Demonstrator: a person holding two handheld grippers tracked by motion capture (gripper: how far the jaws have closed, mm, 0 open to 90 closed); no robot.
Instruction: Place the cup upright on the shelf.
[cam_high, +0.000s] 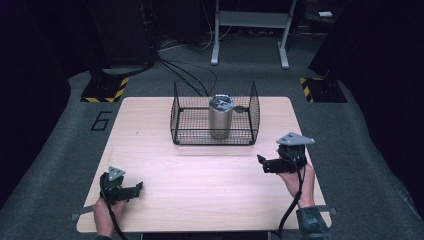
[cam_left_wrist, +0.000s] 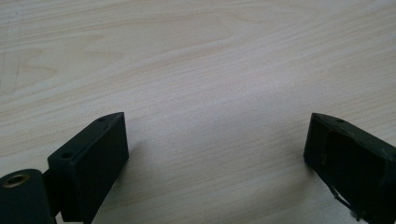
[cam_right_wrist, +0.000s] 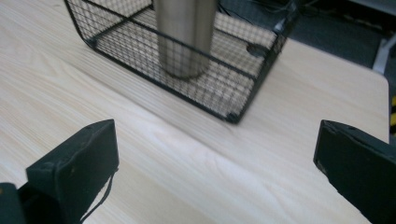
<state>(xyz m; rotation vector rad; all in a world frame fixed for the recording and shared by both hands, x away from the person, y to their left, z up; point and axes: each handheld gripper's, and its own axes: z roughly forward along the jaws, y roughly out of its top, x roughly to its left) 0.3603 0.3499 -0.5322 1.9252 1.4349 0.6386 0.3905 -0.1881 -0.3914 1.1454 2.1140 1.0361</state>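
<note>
Steel cup (cam_high: 220, 117) stands upright inside wire basket (cam_high: 180, 117) at tabletop (cam_high: 200, 185) far middle. Left gripper (cam_high: 139, 187) and right gripper (cam_high: 260, 162) both spread wide, empty, well apart from basket.

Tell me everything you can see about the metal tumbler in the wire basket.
The metal tumbler is a brushed steel cylinder with a grey lid. It stands upright on the floor of the black wire basket, near its middle and clear of the mesh walls. No gripper touches it.
</note>
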